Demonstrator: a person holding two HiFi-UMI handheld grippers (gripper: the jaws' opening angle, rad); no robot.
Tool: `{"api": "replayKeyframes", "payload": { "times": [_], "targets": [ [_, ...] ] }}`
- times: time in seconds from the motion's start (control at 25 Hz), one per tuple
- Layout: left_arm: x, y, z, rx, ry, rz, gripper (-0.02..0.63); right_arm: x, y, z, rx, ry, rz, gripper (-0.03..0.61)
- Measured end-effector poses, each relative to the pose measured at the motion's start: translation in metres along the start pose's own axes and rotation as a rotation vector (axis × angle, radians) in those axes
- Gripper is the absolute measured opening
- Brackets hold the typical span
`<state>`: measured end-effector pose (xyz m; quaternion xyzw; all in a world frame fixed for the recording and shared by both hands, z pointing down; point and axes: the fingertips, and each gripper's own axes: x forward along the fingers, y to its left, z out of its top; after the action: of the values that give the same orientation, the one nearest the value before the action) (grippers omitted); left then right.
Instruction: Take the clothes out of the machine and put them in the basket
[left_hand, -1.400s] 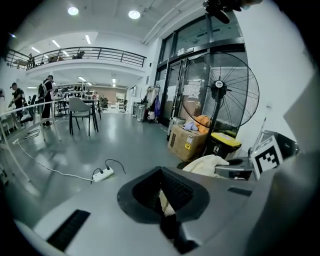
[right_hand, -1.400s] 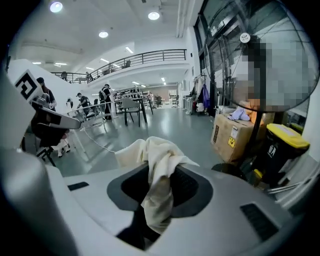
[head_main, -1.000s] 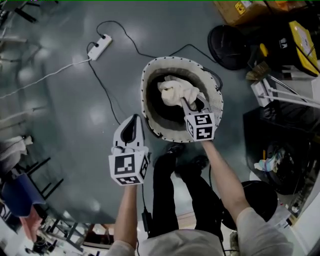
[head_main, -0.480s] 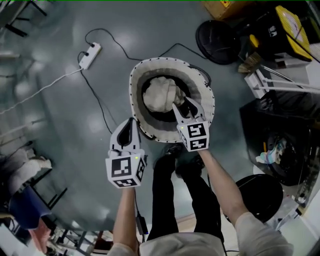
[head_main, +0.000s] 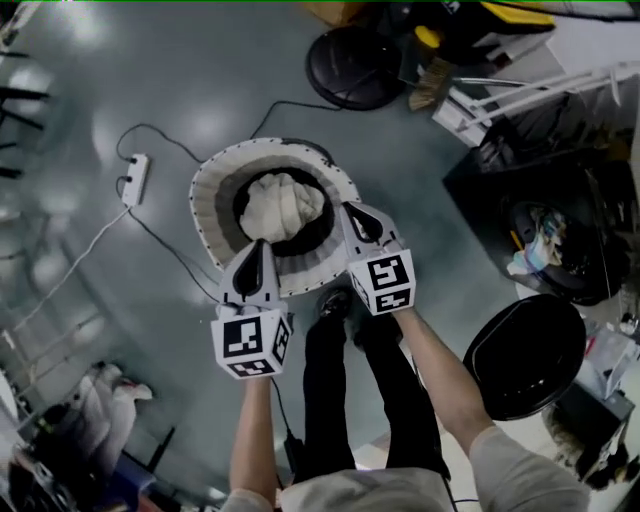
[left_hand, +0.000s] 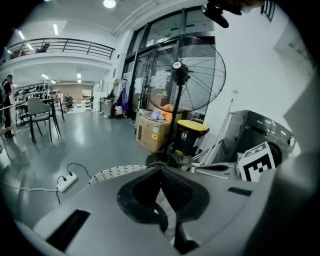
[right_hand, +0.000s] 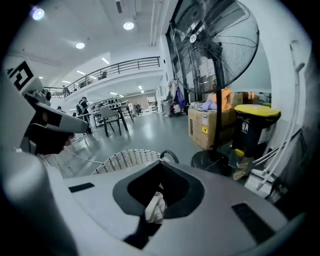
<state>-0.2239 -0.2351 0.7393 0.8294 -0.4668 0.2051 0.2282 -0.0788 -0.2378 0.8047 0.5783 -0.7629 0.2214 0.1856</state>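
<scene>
Right claw (head_main: 354, 210) has just been closing and is pressed together at the rim of the basket (head_main: 212, 195). A pale scrap shows in its slit, and I cannot tell whether it is caught or lies beyond. Left claw (head_main: 256, 245) is pressed together too, with nothing in it. Cream clothes (head_main: 285, 205) lie bundled in the basket. I reckon this load is delivered. Next I should swing right to the machine (head_main: 480, 190), spread a claw and reach into its drum.
</scene>
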Motion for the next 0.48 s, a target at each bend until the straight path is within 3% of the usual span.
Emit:
{"api": "replayKeyframes", "payload": {
  "times": [0.24, 0.48],
  "targets": [
    [0.032, -0.095, 0.014, 0.100, 0.015, -0.137, 0.017, -0.072, -0.092, -0.014, 0.070, -0.033, -0.171, 0.023],
    [0.060, -0.215, 0.012, 0.188, 0.039, -0.288, 0.017, -0.164, -0.194, -0.050, 0.142, -0.047, -0.359, 0.023]
  ]
}}
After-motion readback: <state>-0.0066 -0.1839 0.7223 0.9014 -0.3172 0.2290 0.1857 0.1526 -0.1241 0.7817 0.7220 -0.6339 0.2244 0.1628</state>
